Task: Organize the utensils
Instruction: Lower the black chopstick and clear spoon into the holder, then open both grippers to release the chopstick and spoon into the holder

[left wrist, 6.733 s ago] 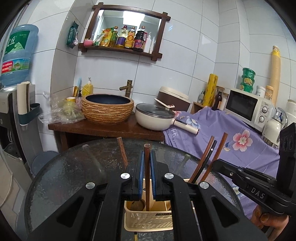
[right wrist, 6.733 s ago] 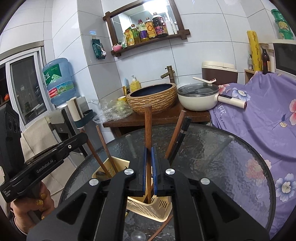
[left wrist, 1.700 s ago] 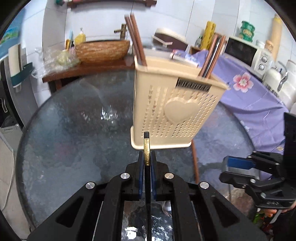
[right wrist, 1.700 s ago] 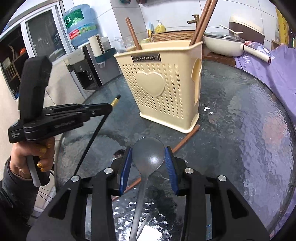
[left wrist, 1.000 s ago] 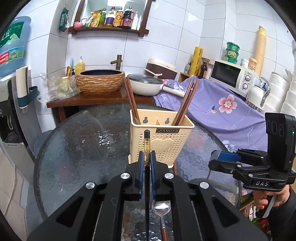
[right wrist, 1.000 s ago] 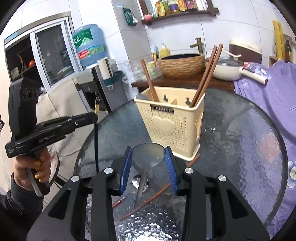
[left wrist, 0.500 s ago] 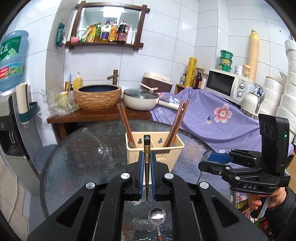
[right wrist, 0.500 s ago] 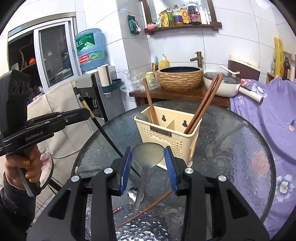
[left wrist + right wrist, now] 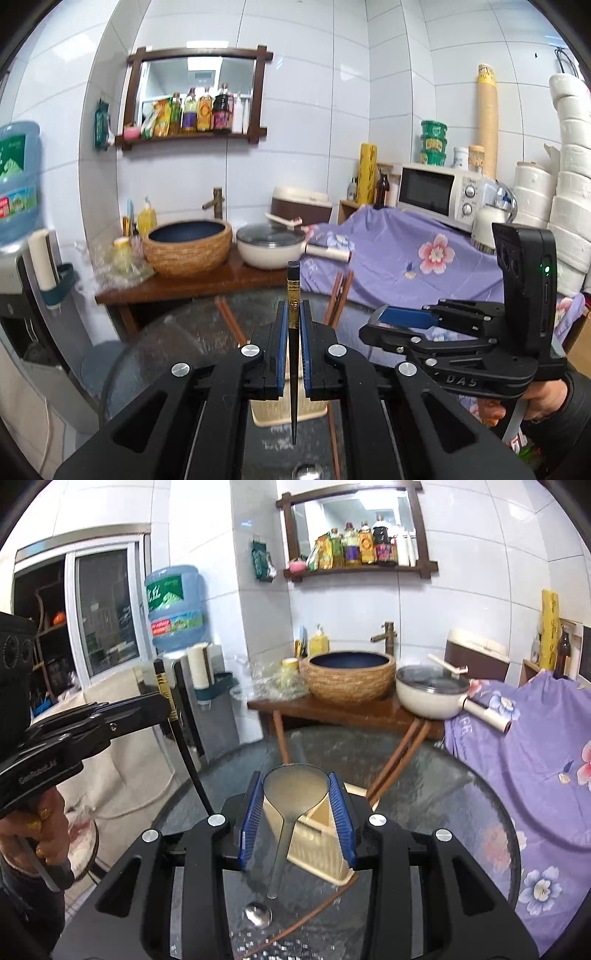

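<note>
**Both utensils lifted clear above the caddy**

Within the last two seconds both tools had risen from desk level, so the cream perforated plastic utensil caddy [image 9: 325, 849] now sat low behind the fingers instead of filling each view. That probably meant the pickups were done and the drops into the caddy came next.

The left gripper [image 9: 291, 332] had its fingers clamped on a black chopstick with a gold band [image 9: 293, 295], whose long axis stood nearly upright, banded end up and thin tip down toward the round glass desk [image 9: 177, 343].

The right gripper [image 9: 296, 812] held a translucent grey ladle-like spoon [image 9: 295, 786] by its bowl, handle hanging down toward the desk.

Brown wooden chopsticks [image 9: 402, 760] already leaned in the caddy. A metal spoon [image 9: 256, 914] and one brown chopstick [image 9: 314, 912] lay on the glass just beside it.
</note>
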`<state>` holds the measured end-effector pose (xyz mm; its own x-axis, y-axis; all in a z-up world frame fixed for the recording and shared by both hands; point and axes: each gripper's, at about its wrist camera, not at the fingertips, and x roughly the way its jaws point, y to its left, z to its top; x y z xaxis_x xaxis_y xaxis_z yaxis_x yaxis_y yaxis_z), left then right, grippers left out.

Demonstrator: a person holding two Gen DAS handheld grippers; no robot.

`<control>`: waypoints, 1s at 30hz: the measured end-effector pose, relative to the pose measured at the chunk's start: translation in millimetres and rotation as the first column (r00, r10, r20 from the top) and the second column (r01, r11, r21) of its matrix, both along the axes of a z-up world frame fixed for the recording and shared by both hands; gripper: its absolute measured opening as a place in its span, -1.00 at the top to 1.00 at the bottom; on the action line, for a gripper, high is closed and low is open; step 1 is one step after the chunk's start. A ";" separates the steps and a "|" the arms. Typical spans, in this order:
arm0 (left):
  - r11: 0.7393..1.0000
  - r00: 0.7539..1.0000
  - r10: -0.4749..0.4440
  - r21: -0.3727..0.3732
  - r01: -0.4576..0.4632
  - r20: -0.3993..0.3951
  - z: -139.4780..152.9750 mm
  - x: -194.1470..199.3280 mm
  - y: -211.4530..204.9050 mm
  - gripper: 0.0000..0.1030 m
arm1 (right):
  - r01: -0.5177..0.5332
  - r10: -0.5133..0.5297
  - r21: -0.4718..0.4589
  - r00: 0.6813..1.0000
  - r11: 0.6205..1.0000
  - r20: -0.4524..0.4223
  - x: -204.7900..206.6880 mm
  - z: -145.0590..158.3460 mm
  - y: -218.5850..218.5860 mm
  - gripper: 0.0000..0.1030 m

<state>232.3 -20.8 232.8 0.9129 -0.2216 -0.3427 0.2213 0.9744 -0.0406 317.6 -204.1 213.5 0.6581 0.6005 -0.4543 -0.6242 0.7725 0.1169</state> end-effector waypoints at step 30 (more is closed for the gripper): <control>0.975 0.980 0.195 -0.106 -0.197 -0.031 -64.8 91.2 10.8 0.88 | 0.226 -0.221 -0.046 0.972 0.973 0.083 65.1 -74.3 21.7 0.29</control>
